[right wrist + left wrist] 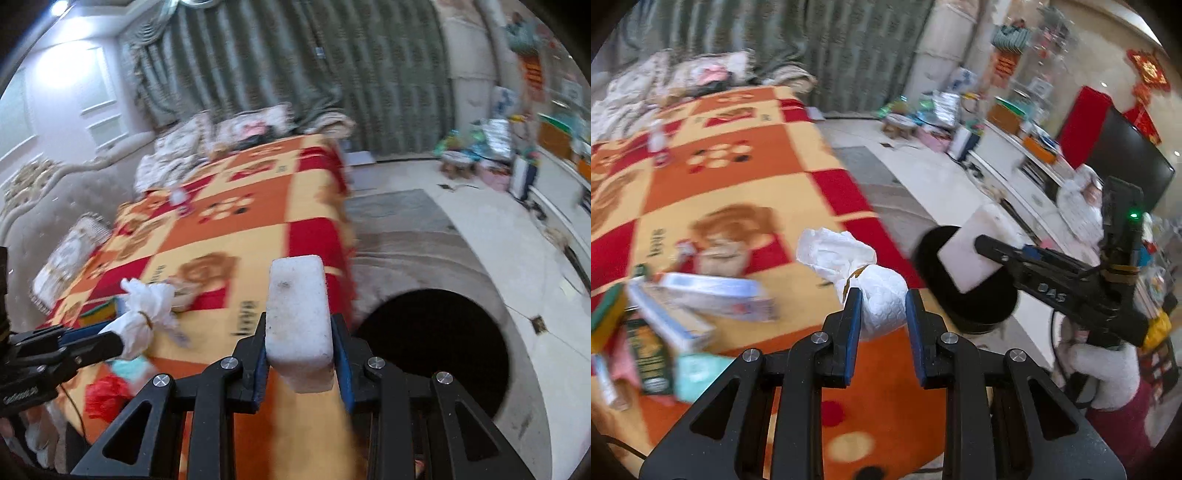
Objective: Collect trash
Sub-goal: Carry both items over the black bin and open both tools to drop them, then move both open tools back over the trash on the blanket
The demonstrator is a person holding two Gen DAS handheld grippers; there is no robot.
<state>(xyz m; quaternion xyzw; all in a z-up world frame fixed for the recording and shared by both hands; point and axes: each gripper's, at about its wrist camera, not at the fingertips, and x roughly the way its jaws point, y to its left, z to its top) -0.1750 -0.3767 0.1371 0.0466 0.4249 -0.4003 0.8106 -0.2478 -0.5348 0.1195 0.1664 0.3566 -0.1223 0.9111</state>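
My left gripper (pixel 880 295) is shut on a white tied paper bundle (pixel 875 299), held above the orange, red and yellow bed blanket (pixel 738 177). The bundle also shows in the right wrist view (pixel 142 325). My right gripper (pixel 298 328) is shut on a white foam block (pixel 297 317), held near the bed's right edge. The block also shows in the left wrist view (pixel 975 251), just over the black round bin (pixel 964 291) on the floor. The bin's dark opening (pixel 436 354) lies right of the bed.
Boxes and packets (pixel 683 310) lie on the blanket at the left, with a red bag (pixel 105 397). A small bottle (pixel 657 144) stands farther up the bed. Pillows and bedding (pixel 665 77) sit at the head. A white TV cabinet (pixel 1015 166) lines the right wall.
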